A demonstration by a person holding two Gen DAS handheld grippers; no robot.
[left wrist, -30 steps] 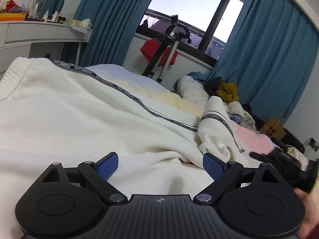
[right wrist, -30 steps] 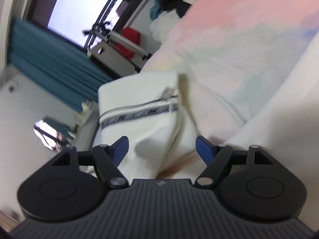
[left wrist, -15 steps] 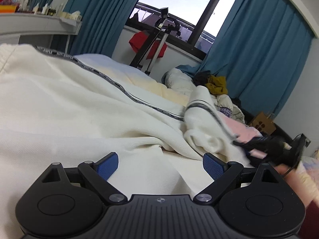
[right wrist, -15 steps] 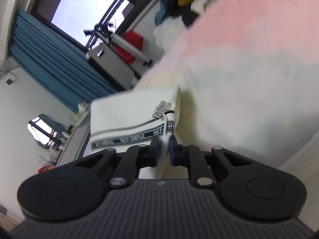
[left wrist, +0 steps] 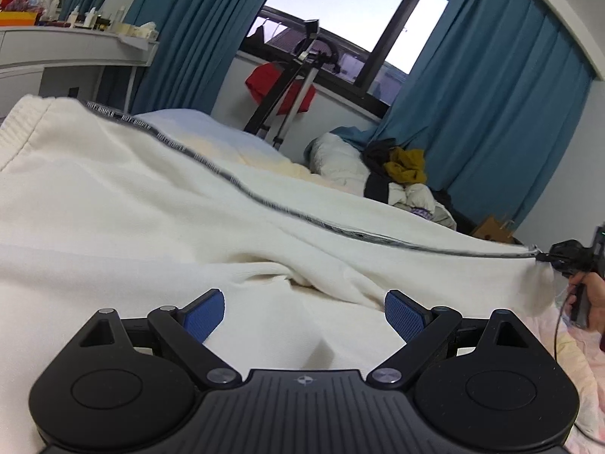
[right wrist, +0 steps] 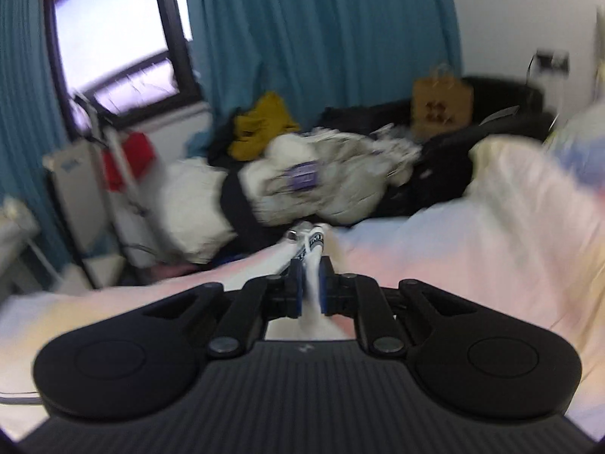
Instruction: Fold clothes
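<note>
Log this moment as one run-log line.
right gripper: shut on white garment corner, pulled taut | left gripper: open over garment, holding nothing | fold: not yet made

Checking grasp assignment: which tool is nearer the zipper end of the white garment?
Right. The right tool is shut on the garment at its zipper end; the left tool hovers open over the garment's middle.

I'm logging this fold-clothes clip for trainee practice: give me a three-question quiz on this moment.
1. True or false: the right gripper is shut on the white garment.
2. The left gripper has its jaws: A) open, nothing pinched B) shut on cloth.
3. What colour are the curtains?

Key: 1 true; 2 A; 3 teal blue.
</note>
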